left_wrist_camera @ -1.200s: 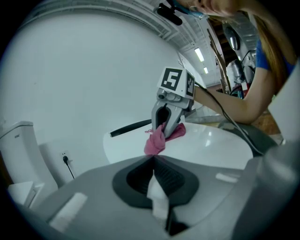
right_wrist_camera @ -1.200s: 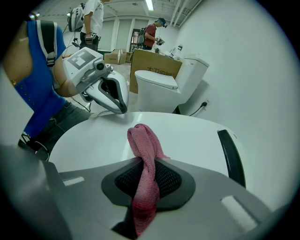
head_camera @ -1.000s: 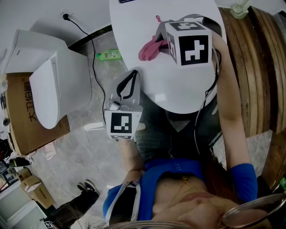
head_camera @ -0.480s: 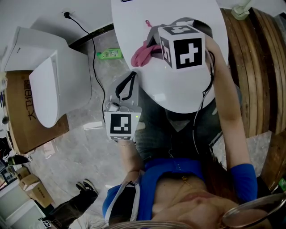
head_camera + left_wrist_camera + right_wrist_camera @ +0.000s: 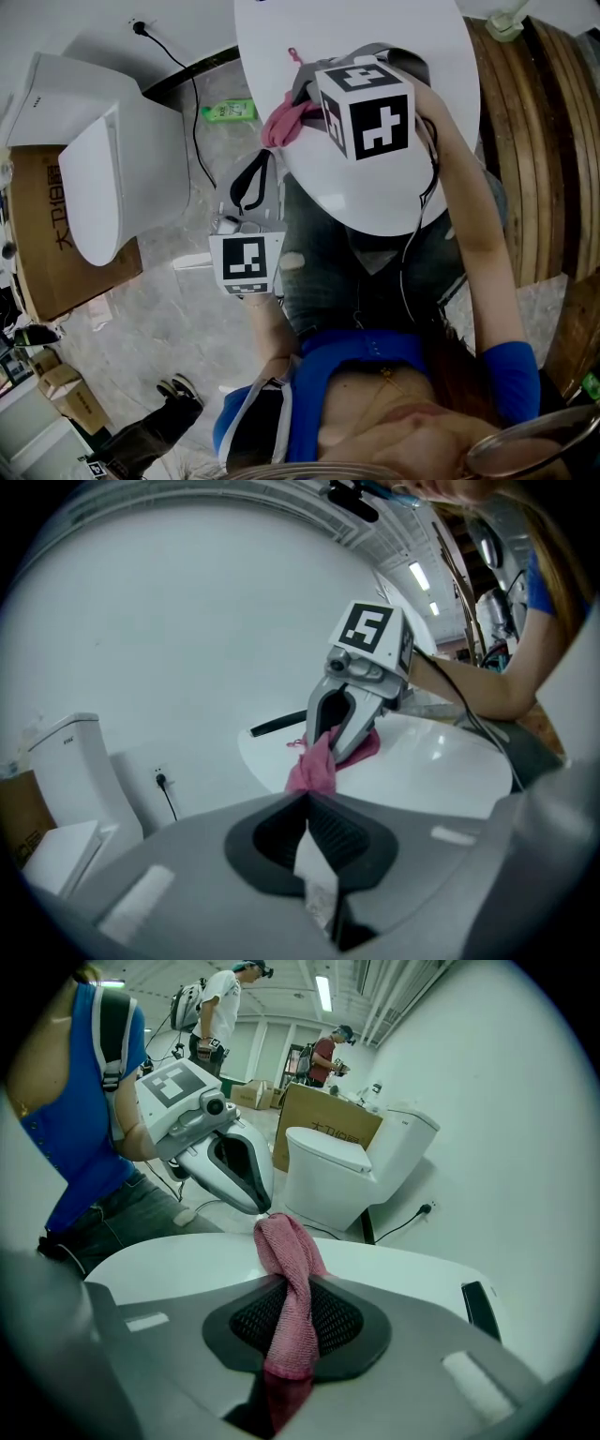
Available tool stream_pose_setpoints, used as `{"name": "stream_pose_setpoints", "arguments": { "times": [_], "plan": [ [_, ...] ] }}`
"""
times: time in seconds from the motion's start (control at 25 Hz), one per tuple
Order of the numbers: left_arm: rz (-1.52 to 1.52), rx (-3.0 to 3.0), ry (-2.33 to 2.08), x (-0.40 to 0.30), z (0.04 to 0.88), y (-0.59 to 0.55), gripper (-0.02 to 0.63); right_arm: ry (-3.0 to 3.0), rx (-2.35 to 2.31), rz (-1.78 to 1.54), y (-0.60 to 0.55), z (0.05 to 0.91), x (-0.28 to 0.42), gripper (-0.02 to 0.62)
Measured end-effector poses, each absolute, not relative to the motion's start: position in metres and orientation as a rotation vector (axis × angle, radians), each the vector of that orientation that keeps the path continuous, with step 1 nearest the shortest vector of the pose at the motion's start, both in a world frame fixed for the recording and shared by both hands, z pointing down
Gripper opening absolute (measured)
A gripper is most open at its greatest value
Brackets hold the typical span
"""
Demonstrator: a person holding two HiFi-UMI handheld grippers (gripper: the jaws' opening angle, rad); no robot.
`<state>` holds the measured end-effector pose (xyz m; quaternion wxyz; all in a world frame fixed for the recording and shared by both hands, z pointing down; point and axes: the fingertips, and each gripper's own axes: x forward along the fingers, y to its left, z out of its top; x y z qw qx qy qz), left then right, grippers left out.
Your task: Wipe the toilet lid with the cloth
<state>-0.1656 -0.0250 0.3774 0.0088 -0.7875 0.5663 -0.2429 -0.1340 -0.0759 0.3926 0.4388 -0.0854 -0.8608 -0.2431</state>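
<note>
Right gripper [image 5: 289, 1283]: jaws clamped on the cloth [image 5: 286, 1241]. A twisted rope of the pink knit runs up between the pads and out past the tips.

Left gripper [image 5: 302, 808]: jaws together, nothing between them. It hangs off the left side of the toilet lid [image 5: 375, 187], near the rim and apart from it, and it has no part in the wipe.

Cloth position: bunched at the left rim of the lid, hanging from your right jaw tips. The loose end appears to rest on the white surface; contact can't be confirmed from any view.

Handling, judged:
- The cloth is light, soft and limp. It won't push back, so wiping pressure has to come from you lowering the gripper until the bunch flattens.
- The knit looks grippy, so it should not slip out of the pads.
- Only a narrow twist is held. You would cover more lid with a hold nearer the middle of the cloth, leaving a wider pad free below the tips.
- The lid is glossy and hard. Expect the cloth to slide easily, and keep the jaw tips off the surface.

A second toilet [image 5: 103, 178] stands well to the left, out of the way.
</note>
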Motion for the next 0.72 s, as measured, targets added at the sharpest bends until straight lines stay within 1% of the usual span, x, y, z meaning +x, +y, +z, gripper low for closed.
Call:
{"name": "stream_pose_setpoints", "arguments": {
  "times": [0.32,0.72],
  "plan": [
    [-0.736,-2.444,1.839,-0.174,0.376,-0.026,0.002,-2.148,-0.223,-0.649,-0.070,0.393,-0.143,0.063],
    [-0.685,-2.419,1.898,-0.180,0.371,-0.025,0.002,-2.142,-0.270,-0.620,-0.056,0.395,-0.141,0.063]
  ]
}}
